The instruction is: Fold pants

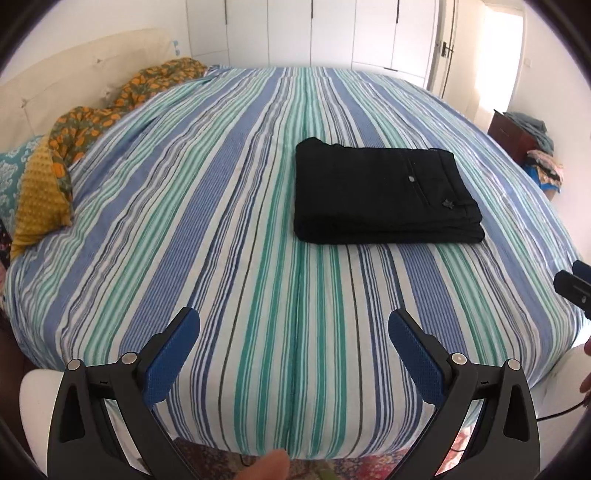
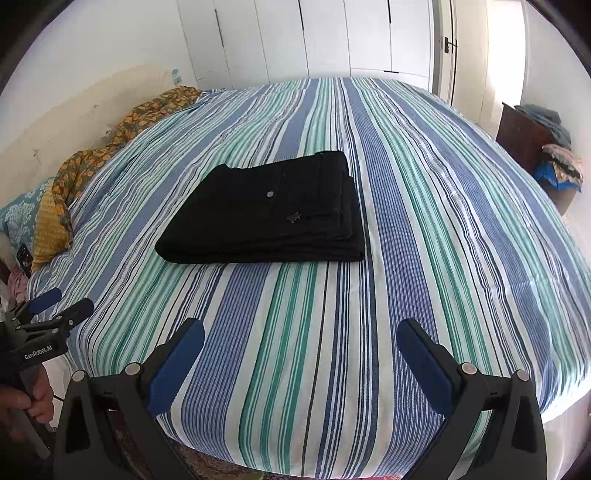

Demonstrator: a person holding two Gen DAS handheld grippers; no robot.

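Observation:
The black pants (image 1: pixel 384 192) lie folded into a flat rectangular stack on the striped bed (image 1: pixel 221 229), right of the bed's middle. They also show in the right wrist view (image 2: pixel 273 214), with a back pocket and button on top. My left gripper (image 1: pixel 293 328) is open and empty above the near edge of the bed, well short of the pants. My right gripper (image 2: pixel 301 336) is open and empty, also near the front edge. The left gripper (image 2: pixel 62 302) appears at the left of the right wrist view, jaws apart.
Patterned pillows and an orange floral blanket (image 1: pixel 92 122) line the headboard at the left. A dark wooden chest with piled clothes (image 1: pixel 524 140) stands beyond the bed's right side. White wardrobe doors (image 1: pixel 332 33) fill the far wall. The striped bedspread (image 2: pixel 424 221) surrounds the pants.

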